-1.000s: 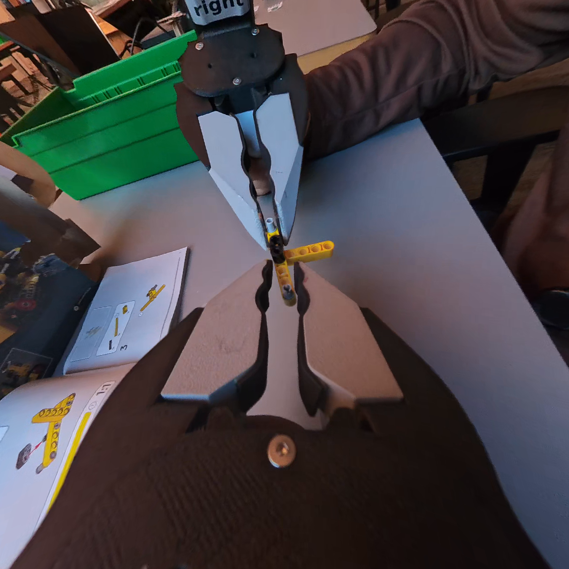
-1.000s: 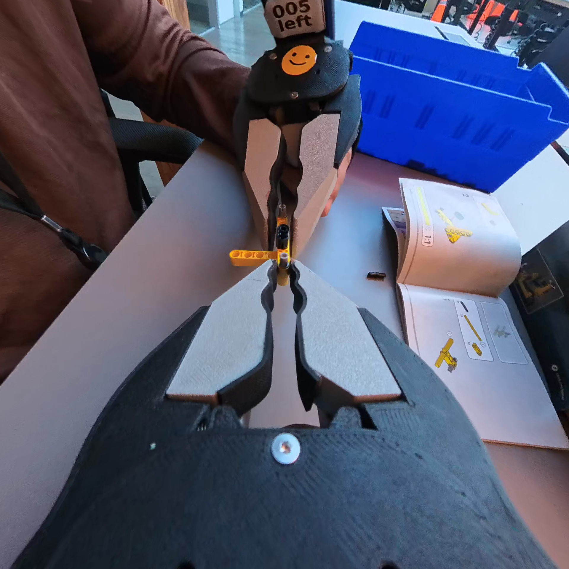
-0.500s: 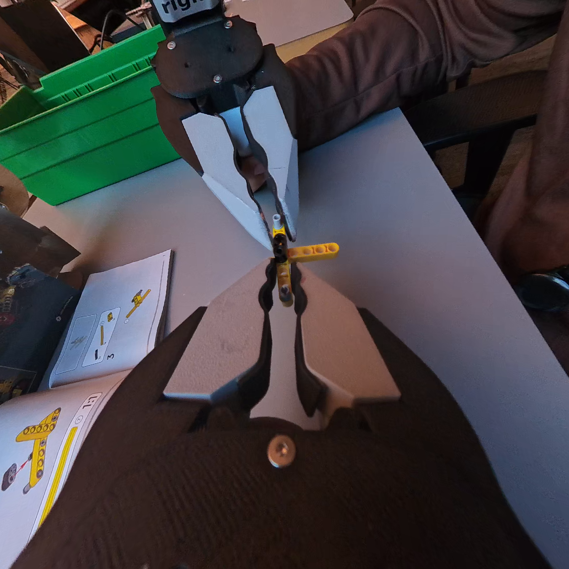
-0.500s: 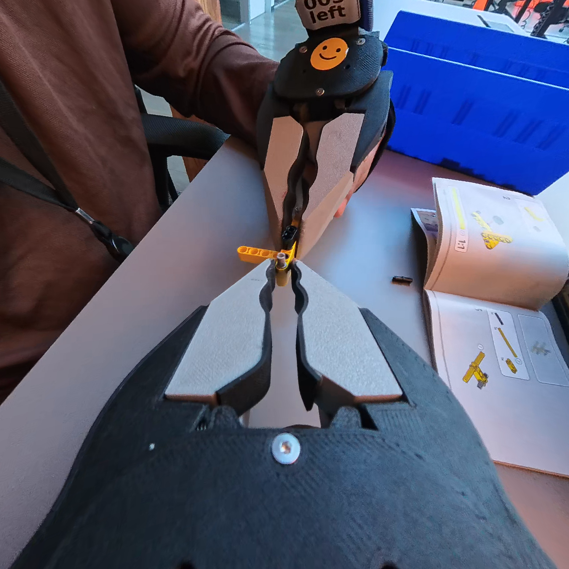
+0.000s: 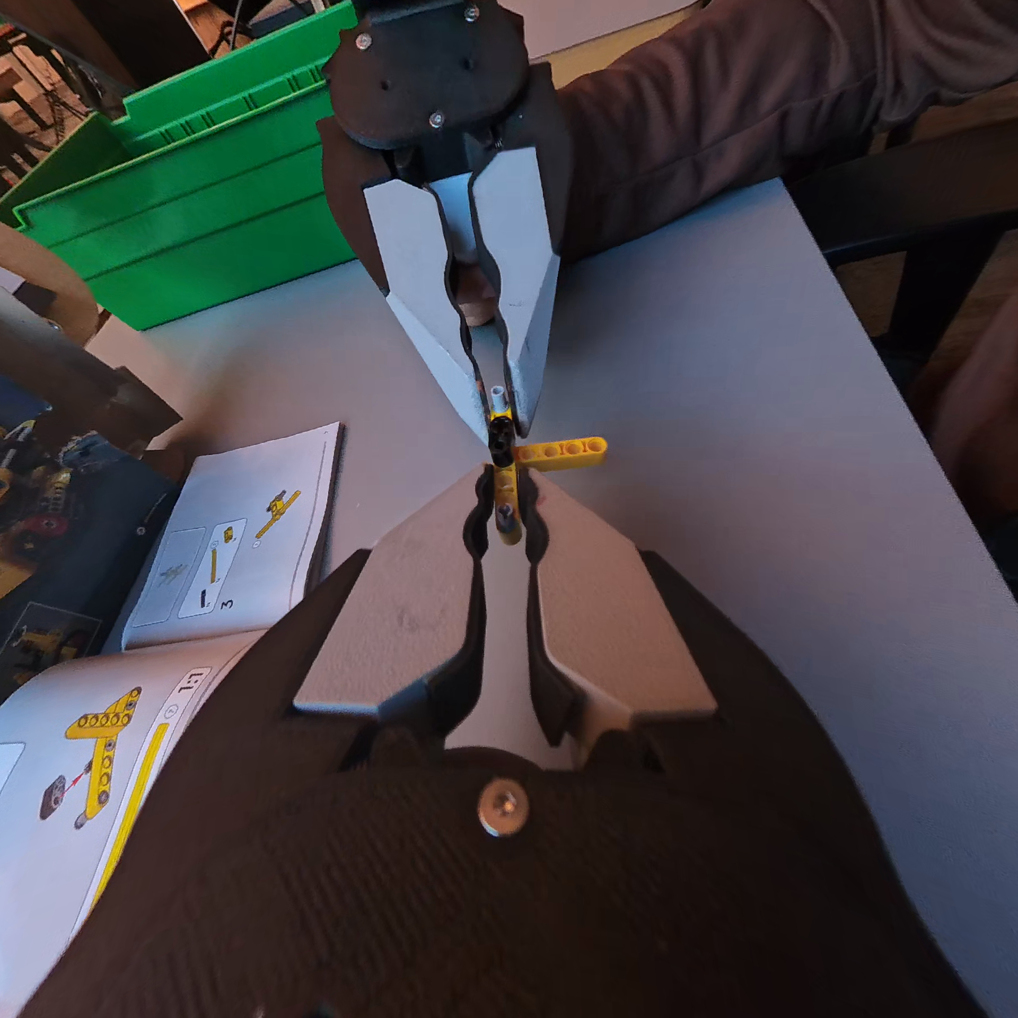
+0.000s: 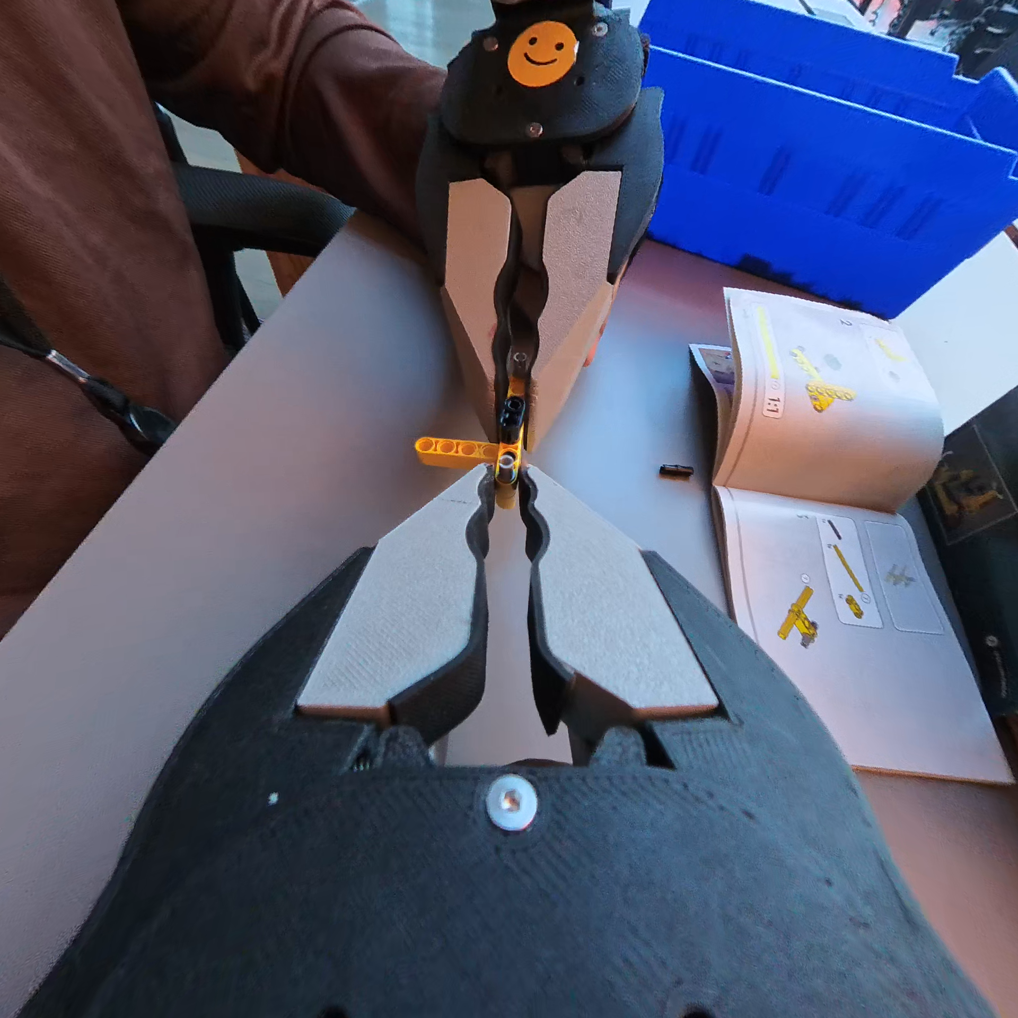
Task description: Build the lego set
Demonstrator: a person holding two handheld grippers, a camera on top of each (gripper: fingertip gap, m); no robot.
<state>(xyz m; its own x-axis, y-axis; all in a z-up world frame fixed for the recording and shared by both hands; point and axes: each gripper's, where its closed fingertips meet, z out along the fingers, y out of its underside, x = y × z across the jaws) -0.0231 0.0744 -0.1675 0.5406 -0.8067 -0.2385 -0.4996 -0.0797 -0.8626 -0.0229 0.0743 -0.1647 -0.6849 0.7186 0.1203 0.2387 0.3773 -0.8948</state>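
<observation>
A yellow T-shaped lego beam assembly (image 5: 562,451) hangs a little above the grey table (image 5: 716,440), held between both grippers. My left gripper (image 5: 504,496) is shut on the near end of its long beam. My right gripper (image 5: 498,427) faces it from the far side and is shut on the other end, by a black connector (image 5: 501,440) and a grey axle tip (image 5: 497,395). In the right wrist view my right gripper (image 6: 504,485) pinches the beam end. The cross beam (image 6: 457,447) sticks out to the left. The black connector (image 6: 512,413) sits by the left gripper (image 6: 512,407).
An open instruction booklet (image 6: 826,551) lies on the table, with a loose black pin (image 6: 676,470) beside it. A blue bin (image 6: 826,137) stands behind it. A green bin (image 5: 182,209) and a dark set box (image 5: 55,523) are on the other side. A person's brown sleeve (image 6: 110,220) is near. Left and right tips are no more than a few centimetres apart.
Both grippers keep their hold on the yellow assembly. The pair has swayed and tilted slightly, and each opposite gripper looks a little closer.
</observation>
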